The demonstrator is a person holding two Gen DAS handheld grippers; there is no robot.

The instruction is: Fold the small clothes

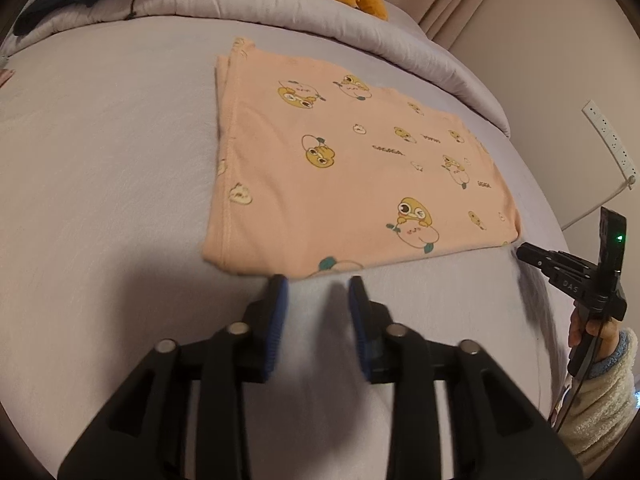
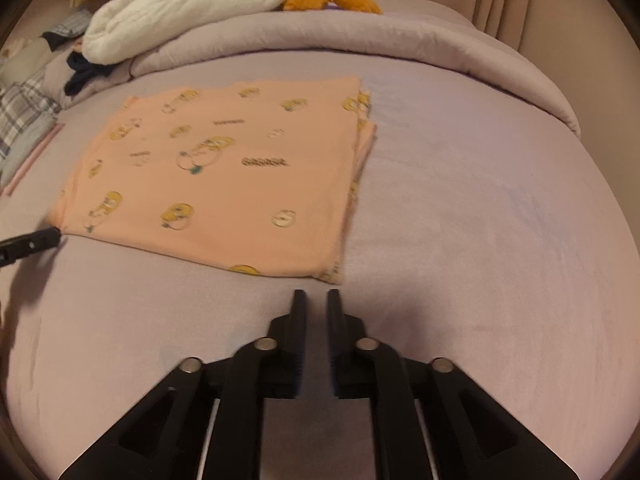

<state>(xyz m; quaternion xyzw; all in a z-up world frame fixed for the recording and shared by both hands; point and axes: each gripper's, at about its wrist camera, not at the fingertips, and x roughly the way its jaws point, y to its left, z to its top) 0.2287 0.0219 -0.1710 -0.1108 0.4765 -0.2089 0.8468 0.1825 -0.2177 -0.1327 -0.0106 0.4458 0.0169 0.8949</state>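
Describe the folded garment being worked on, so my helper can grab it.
On the lilac bed sheet, before the rolled duvet, lies a flat peach cotton garment. Only it carries yellow cartoon duck prints; the white fleece and plaid clothes nearby are heaped.

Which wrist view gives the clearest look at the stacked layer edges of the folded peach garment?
The right wrist view: the folded peach garment shows its stacked layer edges stepped along its right side, though slightly blurred. The left wrist view shows the garment sharper, with print and a stitched side seam, but its layers hardly separate there.
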